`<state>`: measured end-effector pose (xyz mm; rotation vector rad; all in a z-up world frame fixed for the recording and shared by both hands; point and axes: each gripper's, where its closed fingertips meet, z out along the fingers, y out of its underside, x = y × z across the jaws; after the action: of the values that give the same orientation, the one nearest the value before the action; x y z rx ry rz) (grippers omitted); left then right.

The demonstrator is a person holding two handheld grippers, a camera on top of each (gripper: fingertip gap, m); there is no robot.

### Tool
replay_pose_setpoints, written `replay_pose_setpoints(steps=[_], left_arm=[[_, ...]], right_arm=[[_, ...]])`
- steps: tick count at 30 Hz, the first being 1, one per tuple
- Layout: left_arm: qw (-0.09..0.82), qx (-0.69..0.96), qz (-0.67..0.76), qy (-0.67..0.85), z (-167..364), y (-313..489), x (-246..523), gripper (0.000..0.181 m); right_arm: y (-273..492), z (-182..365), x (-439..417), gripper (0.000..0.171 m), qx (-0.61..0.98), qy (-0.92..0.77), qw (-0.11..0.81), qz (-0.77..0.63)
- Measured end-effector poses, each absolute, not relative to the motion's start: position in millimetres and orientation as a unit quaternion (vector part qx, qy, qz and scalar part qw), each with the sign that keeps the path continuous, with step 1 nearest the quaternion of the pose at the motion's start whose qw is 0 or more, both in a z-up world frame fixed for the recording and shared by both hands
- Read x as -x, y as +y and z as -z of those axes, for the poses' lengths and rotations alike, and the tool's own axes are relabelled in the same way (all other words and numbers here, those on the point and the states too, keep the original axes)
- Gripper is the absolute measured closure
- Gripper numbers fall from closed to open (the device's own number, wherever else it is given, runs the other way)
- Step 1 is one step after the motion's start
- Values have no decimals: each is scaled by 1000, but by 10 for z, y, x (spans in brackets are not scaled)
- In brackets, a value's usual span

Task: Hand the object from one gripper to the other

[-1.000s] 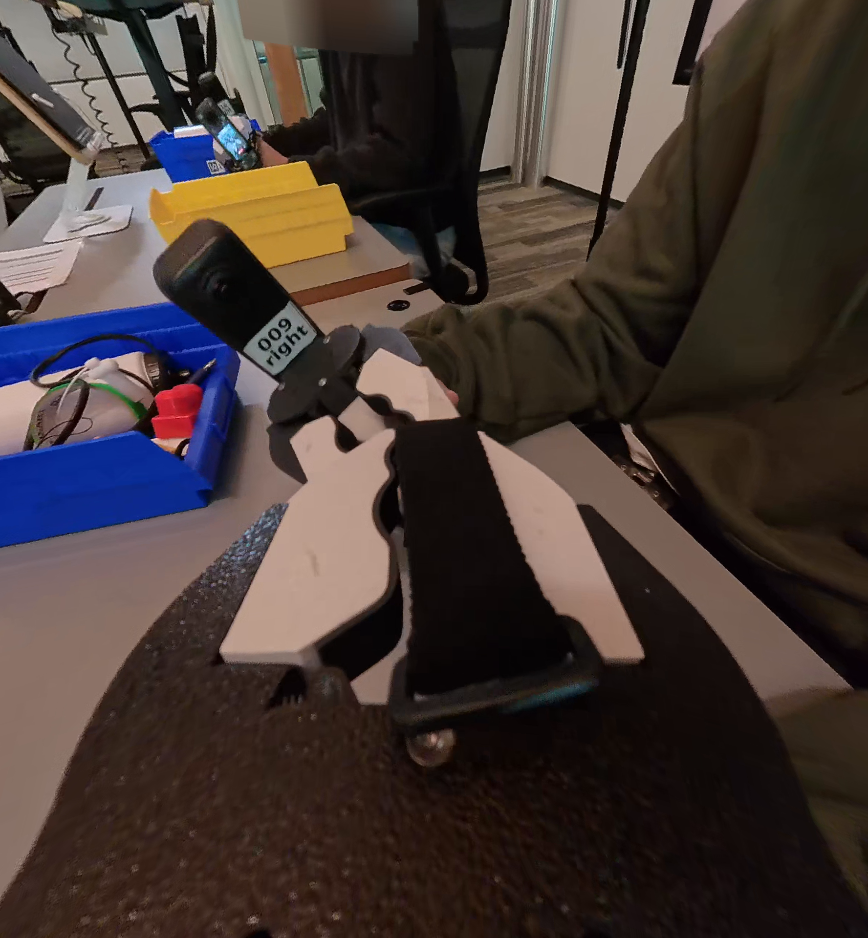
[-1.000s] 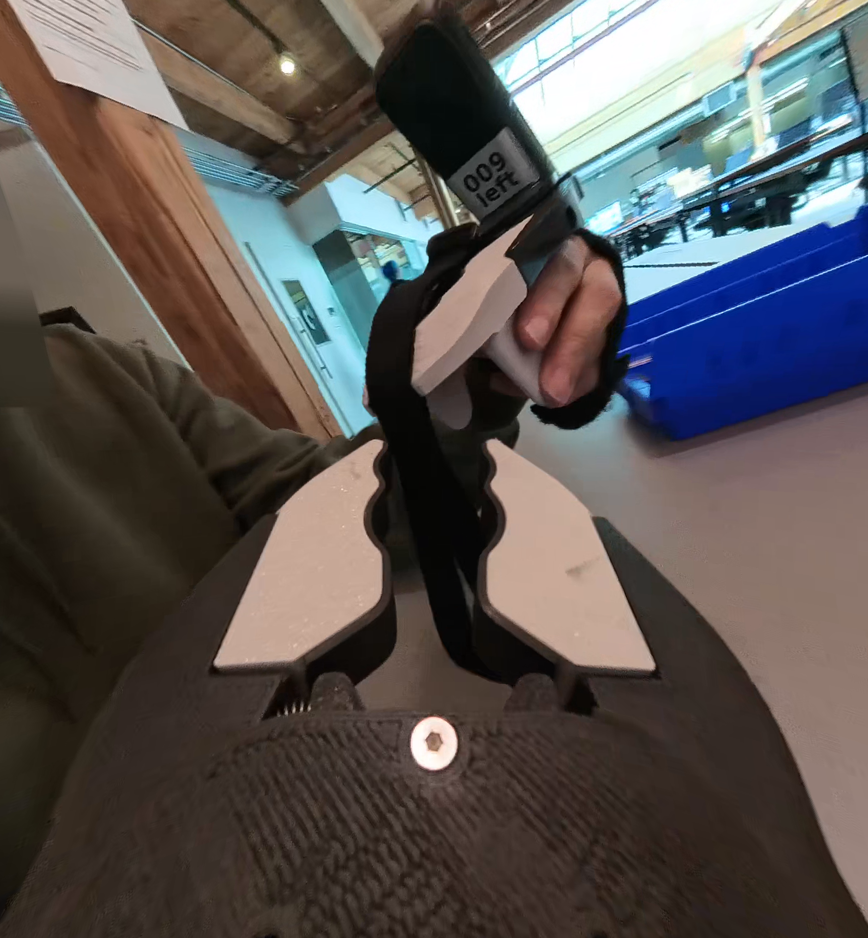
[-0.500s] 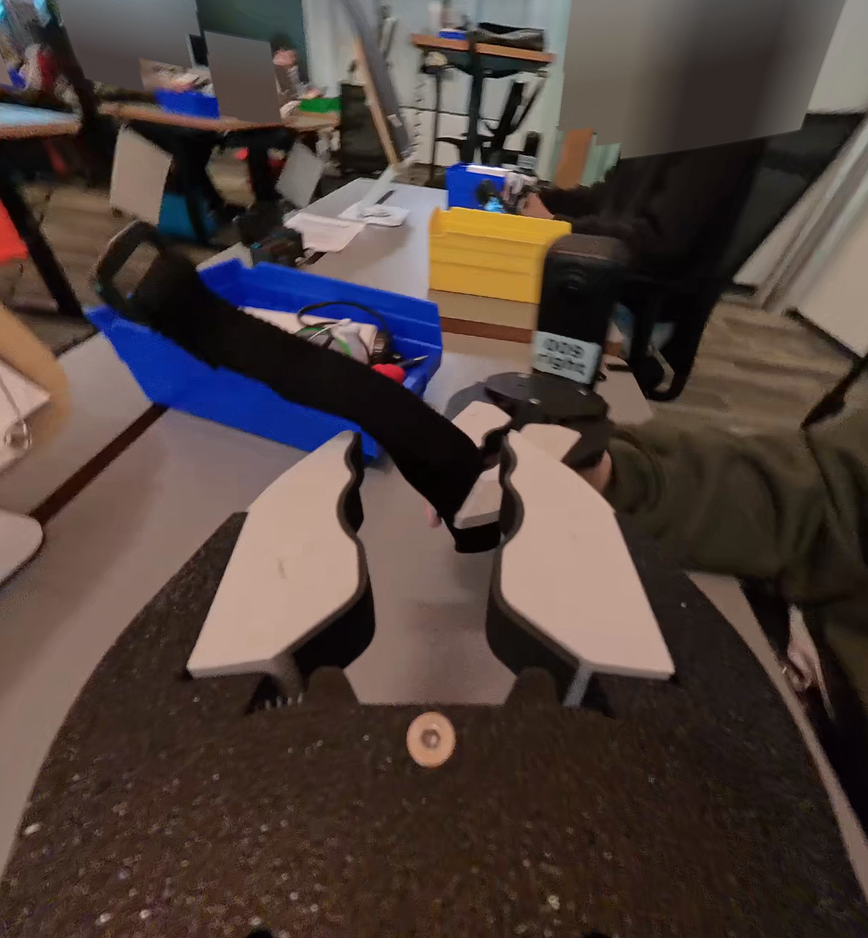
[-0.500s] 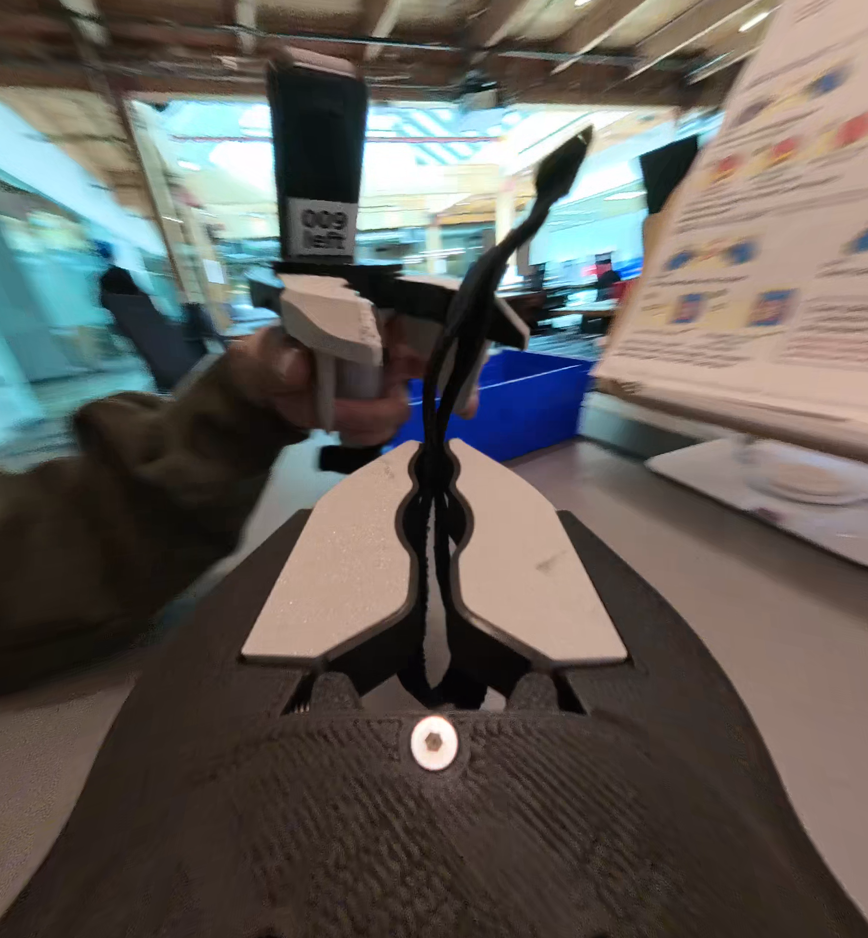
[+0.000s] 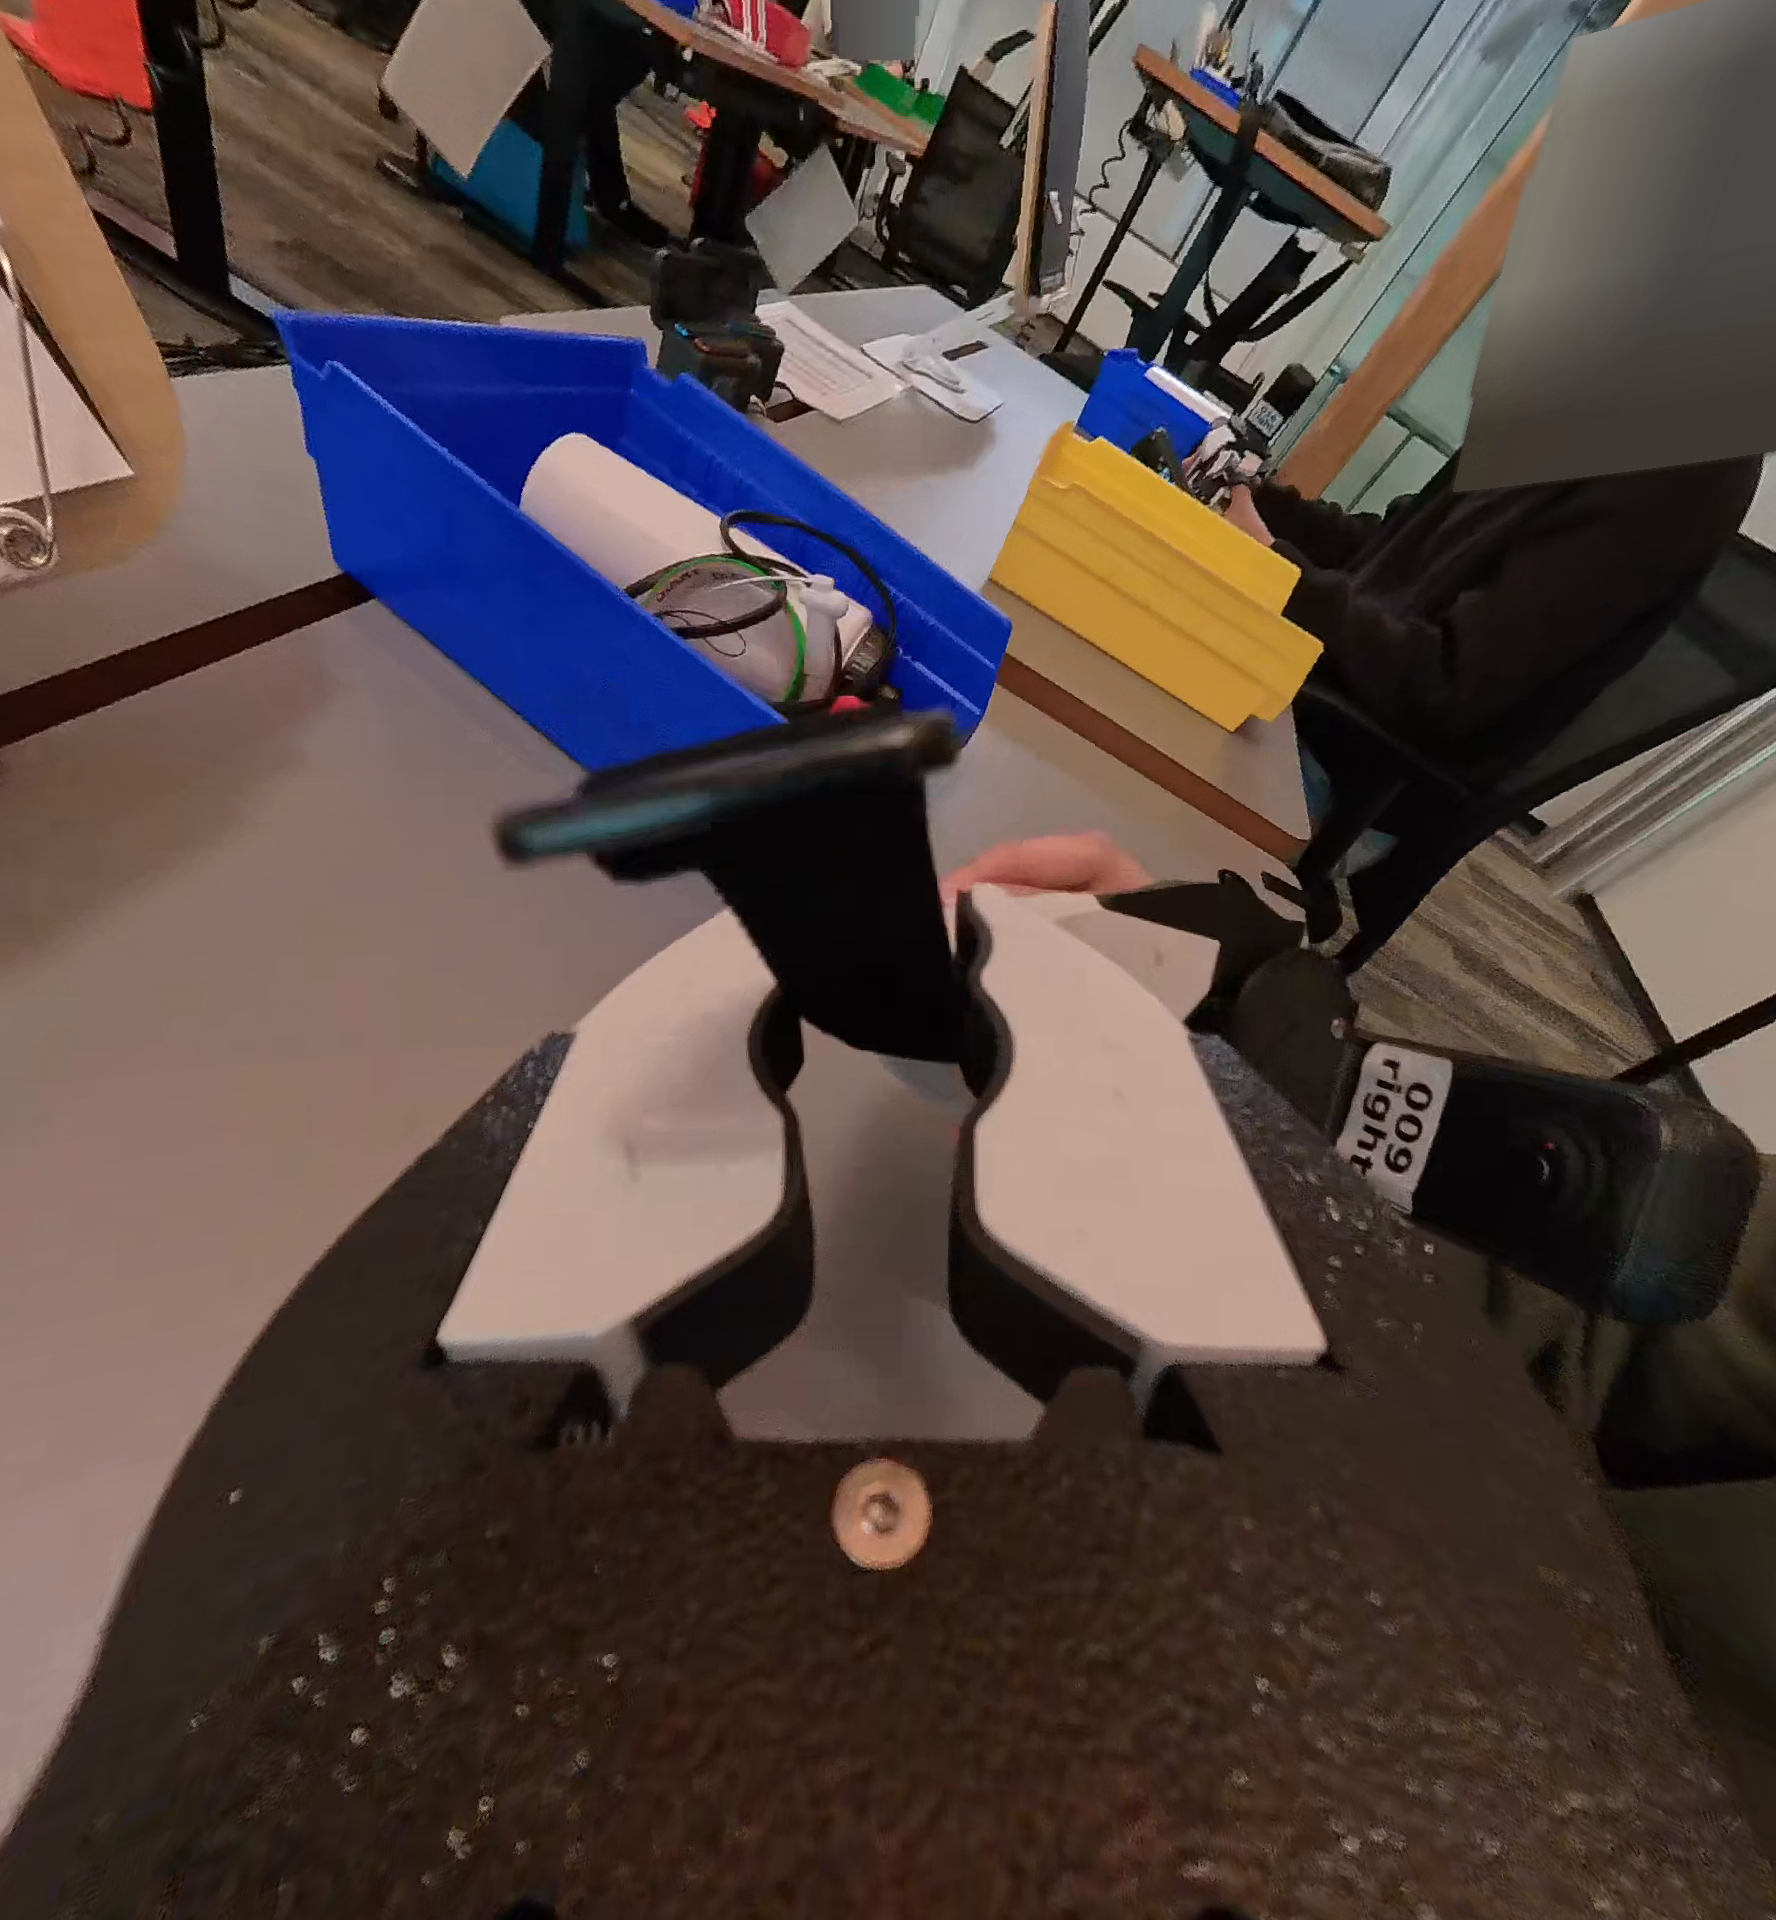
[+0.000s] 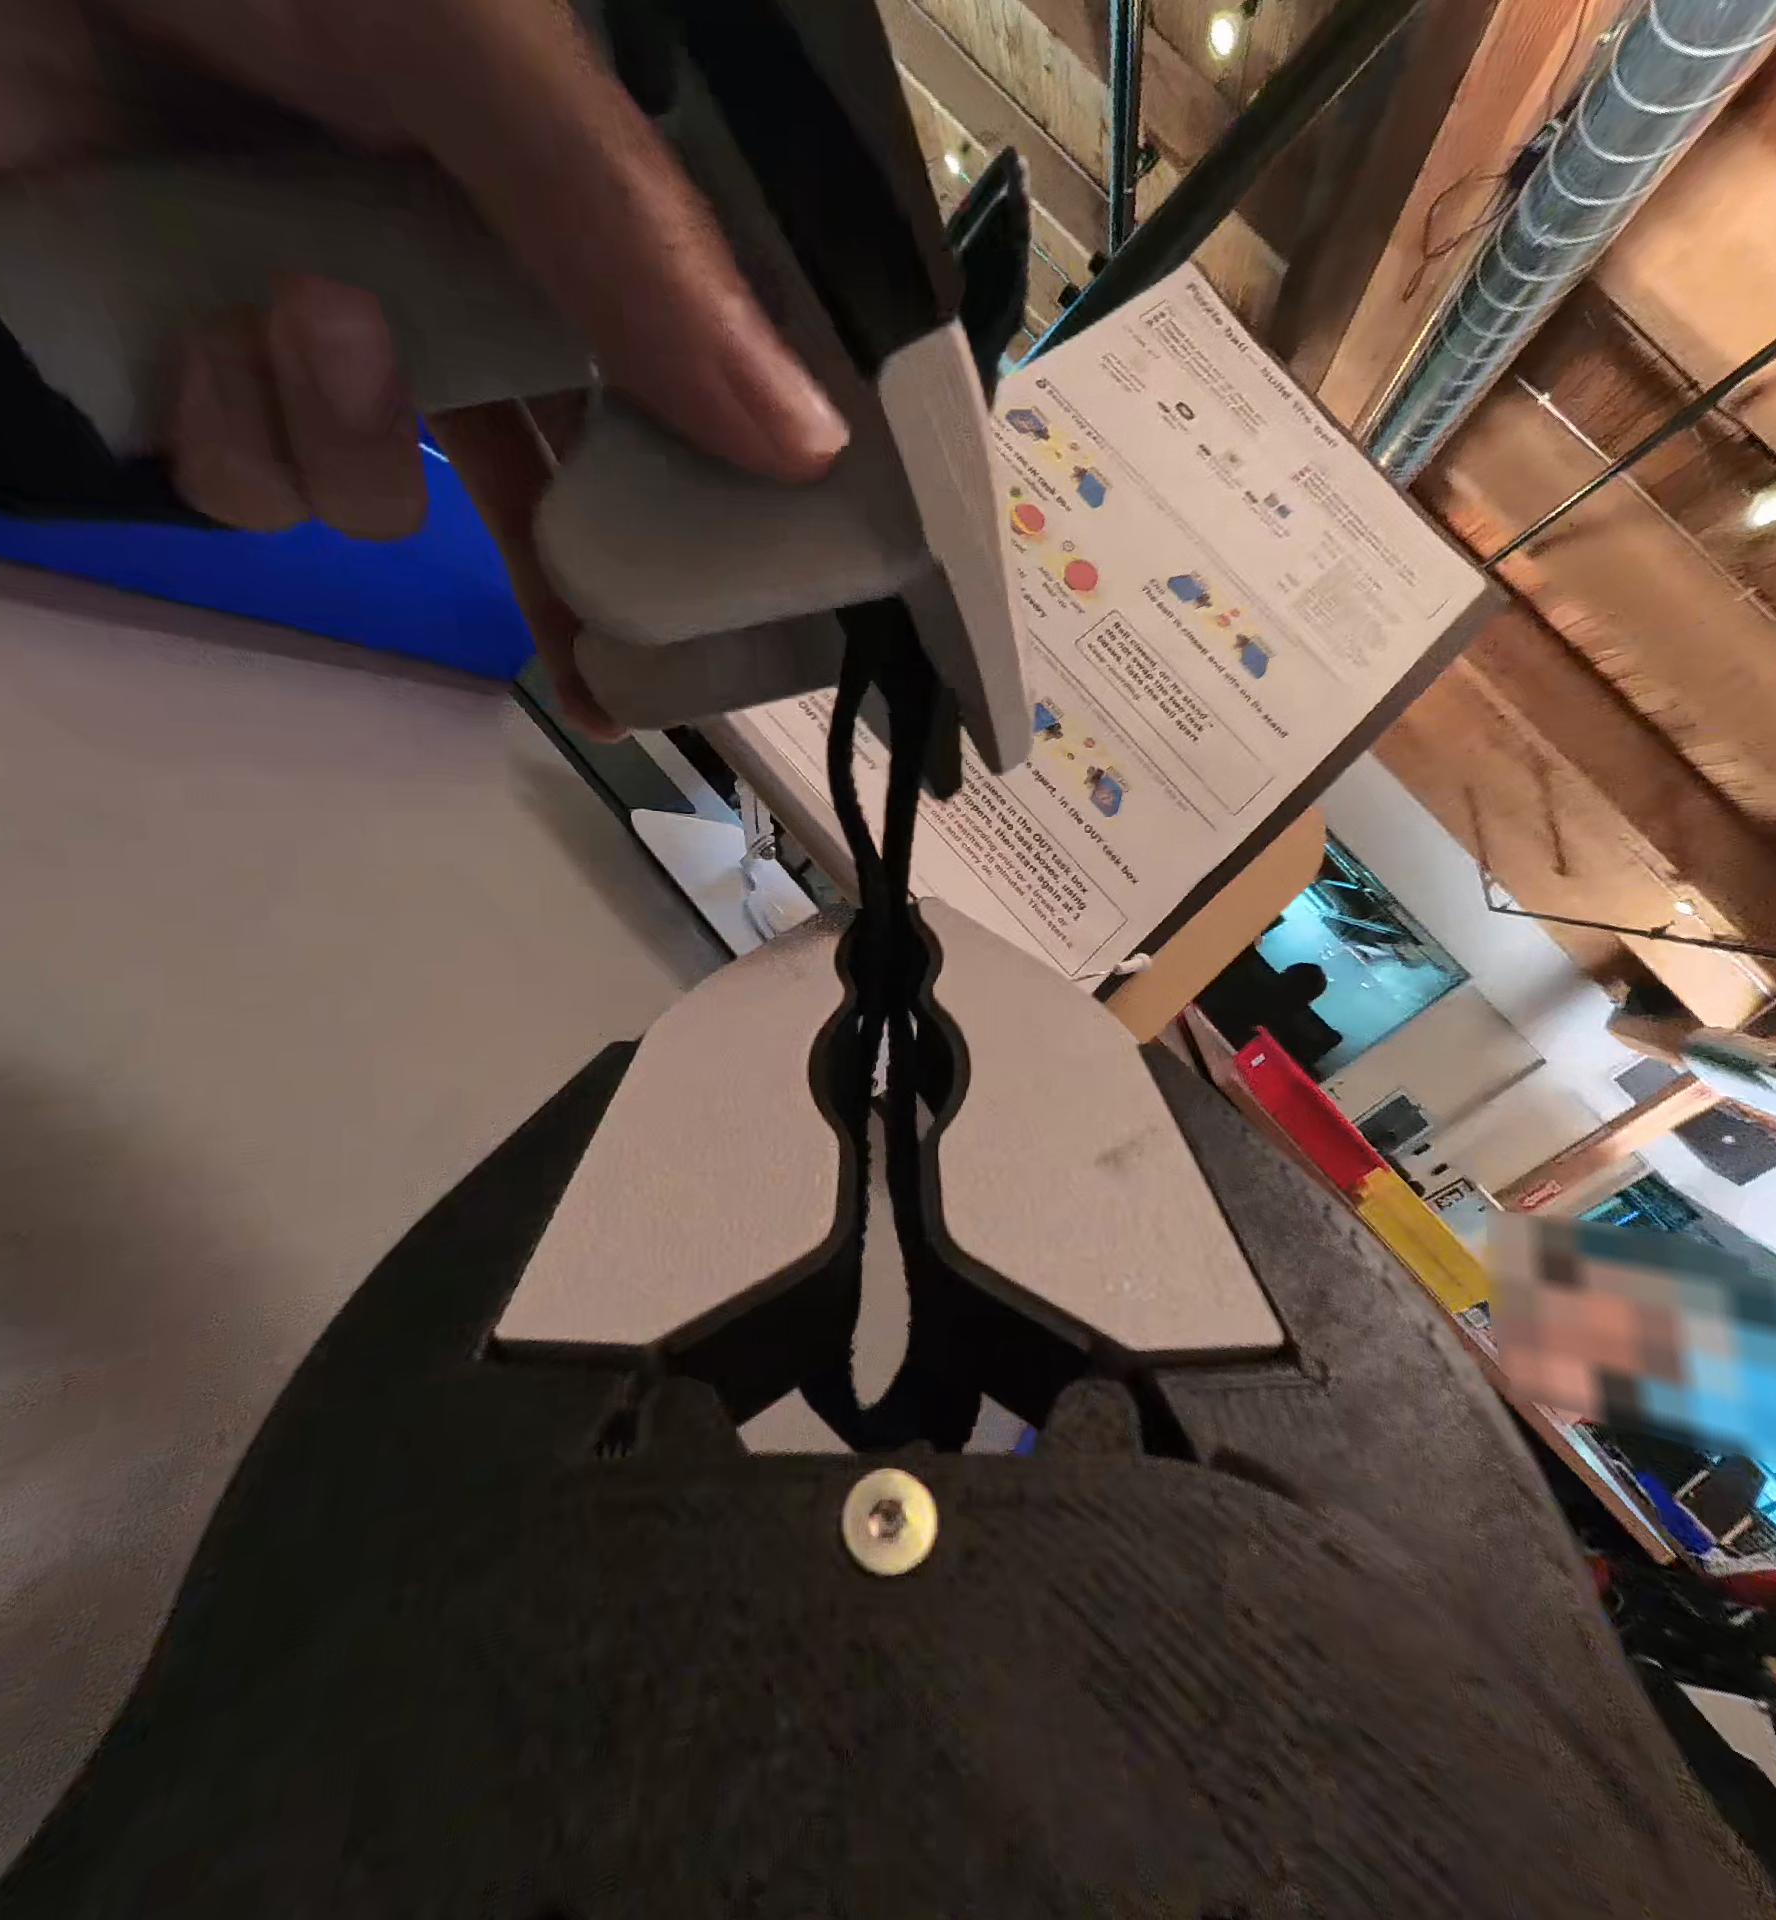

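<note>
Both the right gripper and left gripper clamp the black strap (buckle end blurred).

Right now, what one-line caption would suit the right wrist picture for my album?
Right gripper clamps a folded black strap that runs up into the hand-held left gripper, above a grey table.

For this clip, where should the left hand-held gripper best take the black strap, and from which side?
Probably the flat webbing of the black strap just below its buckle, closing across the thin faces from the side opposite the right hand-held gripper. That stretch is bare and broad there; the left hand-held gripper already straddles it.
</note>
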<state>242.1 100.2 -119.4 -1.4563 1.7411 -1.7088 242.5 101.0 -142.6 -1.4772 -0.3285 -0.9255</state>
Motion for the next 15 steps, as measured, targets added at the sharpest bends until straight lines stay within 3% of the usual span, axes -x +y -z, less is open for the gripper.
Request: replay_pose_setpoints(steps=[5, 10, 15], left_arm=[[162, 475, 593, 630, 1166, 980, -2380, 157], [252, 461, 603, 600, 938, 1233, -2370, 158], [274, 444, 686, 508, 577, 1432, -2292, 158]], right_arm=[[1009, 1426, -2410, 163, 643, -141, 646, 385], [1020, 1435, -2441, 113, 671, -69, 711, 198], [1016, 1477, -2530, 102, 667, 58, 741, -47]])
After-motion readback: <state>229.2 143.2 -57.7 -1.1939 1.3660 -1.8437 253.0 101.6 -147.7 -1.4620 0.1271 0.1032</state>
